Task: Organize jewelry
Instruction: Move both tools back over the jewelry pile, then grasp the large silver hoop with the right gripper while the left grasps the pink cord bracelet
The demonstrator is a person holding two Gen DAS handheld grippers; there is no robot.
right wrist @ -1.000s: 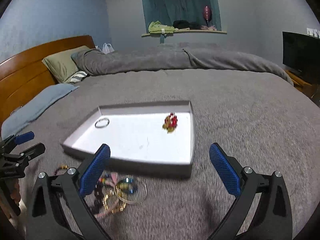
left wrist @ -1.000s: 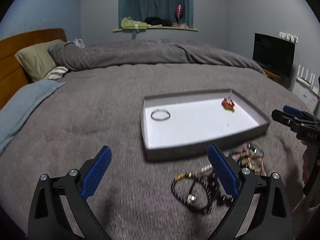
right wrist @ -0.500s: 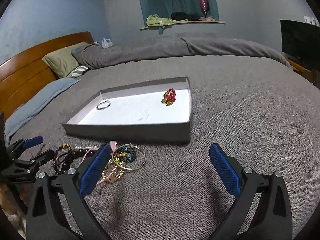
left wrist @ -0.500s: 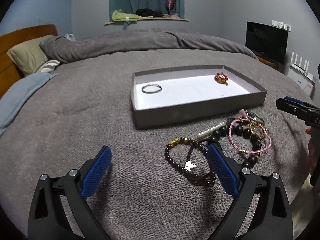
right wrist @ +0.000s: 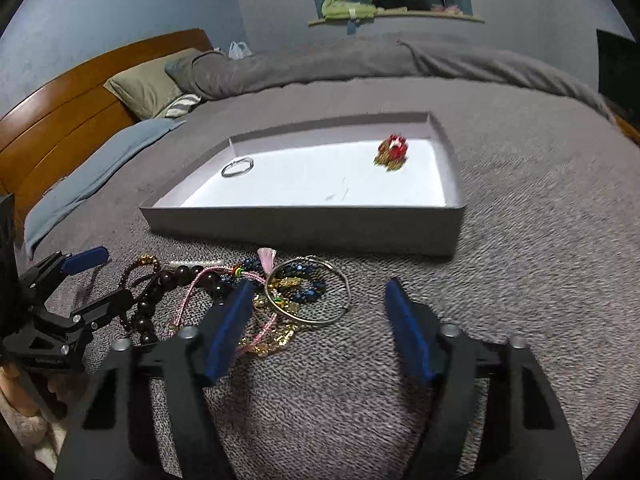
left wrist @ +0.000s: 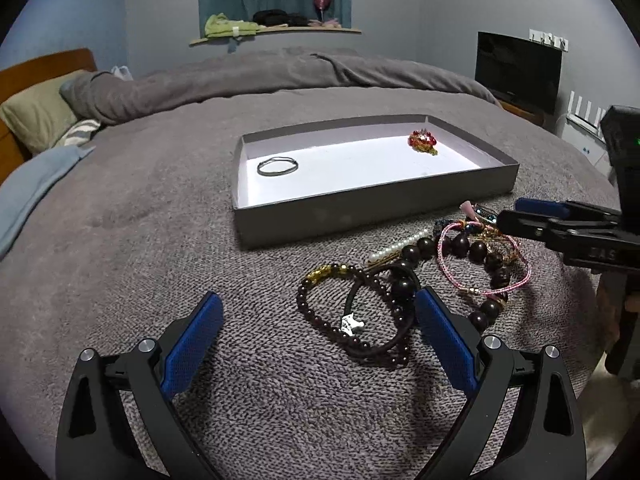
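Tray (left wrist: 372,208) holds a thin ring (left wrist: 277,167) and red charm (left wrist: 422,142); left gripper (left wrist: 318,334) and right gripper (right wrist: 320,316) gape.

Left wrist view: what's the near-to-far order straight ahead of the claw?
Left claw → dark beaded bracelet on the blanket → gray tray near wall → thin ring bangle inside the tray → rumpled gray duvet → window shelf.

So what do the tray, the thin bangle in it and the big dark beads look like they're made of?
Tray: likely cardboard, matte grey walls with thin folded edges and a white floor. Thin bangle: probably metal, a slim silvery wire-like ring. Big dark beads: glossy near-black spheres with highlights, polished wood or stone; cannot tell which.
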